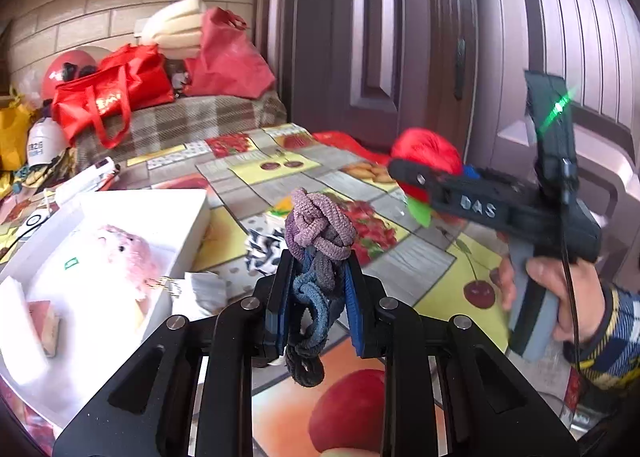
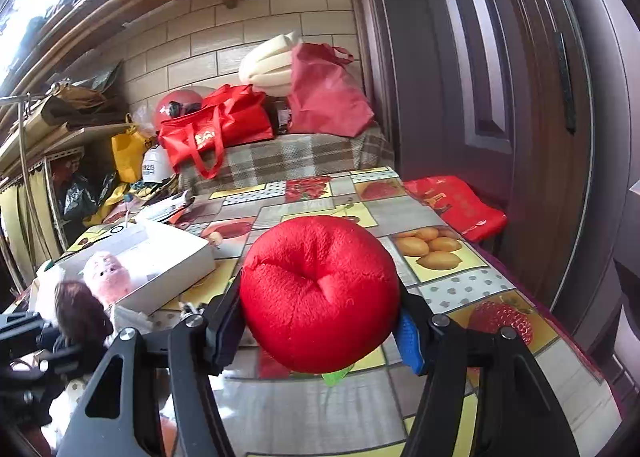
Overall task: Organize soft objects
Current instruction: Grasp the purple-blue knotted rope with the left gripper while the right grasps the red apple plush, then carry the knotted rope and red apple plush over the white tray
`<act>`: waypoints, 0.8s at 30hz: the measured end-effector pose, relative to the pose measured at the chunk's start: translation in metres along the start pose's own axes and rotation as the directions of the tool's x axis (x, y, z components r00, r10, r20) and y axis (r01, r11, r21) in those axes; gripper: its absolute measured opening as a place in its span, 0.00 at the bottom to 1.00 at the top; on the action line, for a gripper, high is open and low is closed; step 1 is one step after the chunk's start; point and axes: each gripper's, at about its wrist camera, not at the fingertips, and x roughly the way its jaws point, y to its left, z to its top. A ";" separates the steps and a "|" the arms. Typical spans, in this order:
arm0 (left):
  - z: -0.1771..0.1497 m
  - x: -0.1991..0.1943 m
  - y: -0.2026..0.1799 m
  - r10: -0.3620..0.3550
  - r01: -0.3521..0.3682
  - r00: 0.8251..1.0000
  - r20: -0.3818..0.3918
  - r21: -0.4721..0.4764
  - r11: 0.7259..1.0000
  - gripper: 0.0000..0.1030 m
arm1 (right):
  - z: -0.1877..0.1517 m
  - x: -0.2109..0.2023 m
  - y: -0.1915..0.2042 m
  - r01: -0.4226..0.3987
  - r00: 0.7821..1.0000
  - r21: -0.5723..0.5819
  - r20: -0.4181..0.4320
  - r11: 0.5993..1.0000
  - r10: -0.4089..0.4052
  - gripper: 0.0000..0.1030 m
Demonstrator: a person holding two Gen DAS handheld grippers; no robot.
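Above the fruit-print tablecloth, the left gripper clamps a knotted bundle of hair ties, while the right gripper squeezes a red plush apple. Left of both, a white box holds a pink plush toy.

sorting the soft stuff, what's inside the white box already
A pink plush toy lies inside the white box, with a pinkish block near its front end. Glare washes out the rest of the box floor, so anything else there can't be seen.
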 end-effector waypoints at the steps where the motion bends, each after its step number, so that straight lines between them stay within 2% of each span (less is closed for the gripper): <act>1: 0.000 -0.002 0.003 0.011 -0.011 1.000 0.011 -0.003 1.000 0.22 | 0.000 0.000 0.002 -0.005 1.000 -0.001 0.000 1.000 0.005 0.62; 11: -0.007 -0.023 0.039 0.125 -0.122 0.991 0.056 -0.049 0.991 0.22 | -0.004 -0.003 0.021 -0.059 0.998 -0.033 -0.015 0.998 0.059 0.62; 24: -0.019 -0.053 0.093 0.288 -0.272 0.954 0.081 -0.164 0.948 0.22 | -0.009 -0.005 0.054 -0.138 0.990 -0.078 -0.024 0.987 0.136 0.62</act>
